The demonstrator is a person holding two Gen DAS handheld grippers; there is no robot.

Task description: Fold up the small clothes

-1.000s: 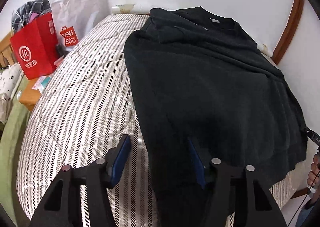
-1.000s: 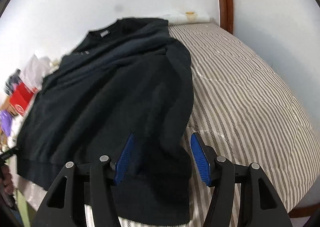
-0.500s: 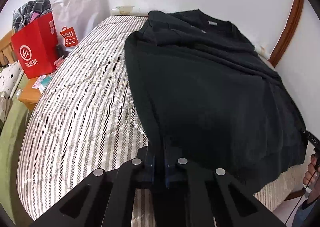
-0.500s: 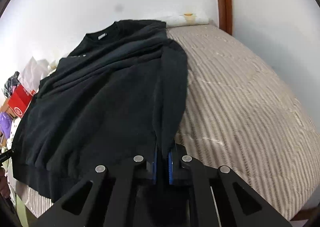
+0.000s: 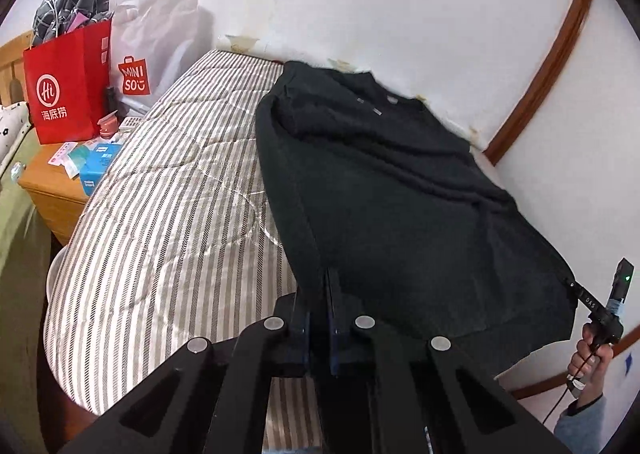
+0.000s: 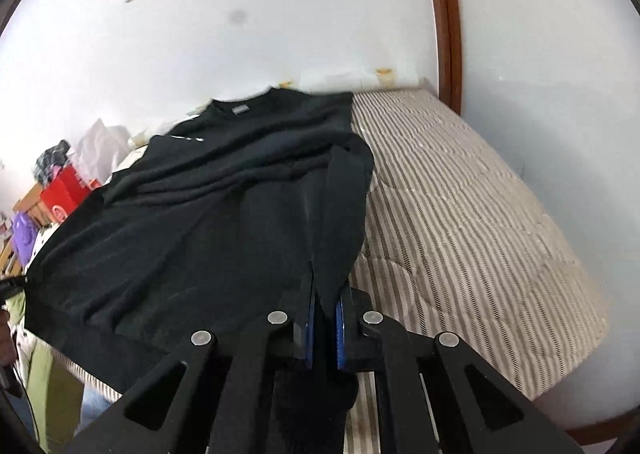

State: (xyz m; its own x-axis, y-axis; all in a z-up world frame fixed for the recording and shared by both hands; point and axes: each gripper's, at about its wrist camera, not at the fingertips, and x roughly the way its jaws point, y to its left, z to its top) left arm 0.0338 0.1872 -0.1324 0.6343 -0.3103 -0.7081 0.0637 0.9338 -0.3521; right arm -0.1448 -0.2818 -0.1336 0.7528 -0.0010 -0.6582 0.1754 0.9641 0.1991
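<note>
A black long-sleeved knit sweatshirt (image 5: 400, 190) lies spread across a bed covered with a brown-and-cream striped quilt (image 5: 168, 214), its collar toward the white wall at the far end. The near hem is raised off the quilt at both bottom corners. The left gripper (image 5: 318, 318), black with blue-lined jaws, has its jaws pinched shut on the left corner of the hem, and the dark cloth runs taut up from between them. The right gripper (image 6: 324, 318), of the same build, has its jaws shut on the right corner, a fold of the sweatshirt's side edge trapped between the blue pads. The person's right hand (image 5: 590, 358), in a grey-blue sleeve, shows at the edge of the left wrist view, gripping a black handle. Beside the bed stands a wooden nightstand (image 5: 52, 190) carrying a red paper shopping bag (image 5: 66, 82), a white plastic bag with a red logo (image 5: 156, 42) and a few small packets.
</note>
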